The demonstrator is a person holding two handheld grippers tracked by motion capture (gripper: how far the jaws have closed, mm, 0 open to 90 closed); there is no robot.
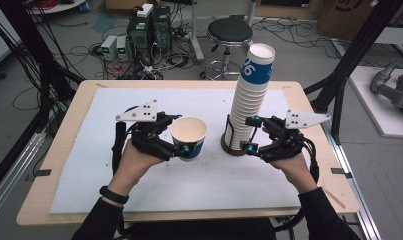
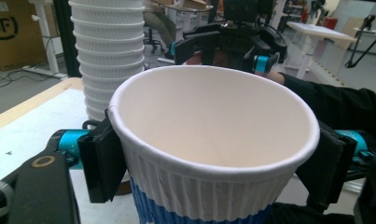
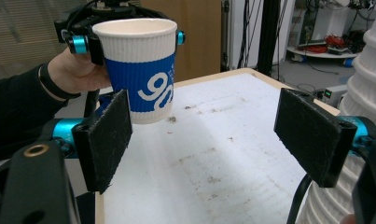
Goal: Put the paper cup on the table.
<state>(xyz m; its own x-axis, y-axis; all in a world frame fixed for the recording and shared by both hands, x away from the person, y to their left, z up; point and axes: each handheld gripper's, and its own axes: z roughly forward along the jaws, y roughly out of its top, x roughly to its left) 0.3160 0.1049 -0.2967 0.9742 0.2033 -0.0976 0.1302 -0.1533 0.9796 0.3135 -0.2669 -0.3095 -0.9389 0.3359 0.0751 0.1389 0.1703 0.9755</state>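
I've got the paper cup (image 1: 189,137) clamped between my left claw's (image 1: 181,134) jaws, pads pressing both sides just under its rim, held upright and lifted clear of the white mat (image 1: 139,190). Off to that claw's right stands the tall stack of cups (image 1: 249,100) in its holder. My right claw (image 1: 252,134) sits by the stack's lower part, jaws spread wide, gripping nothing.
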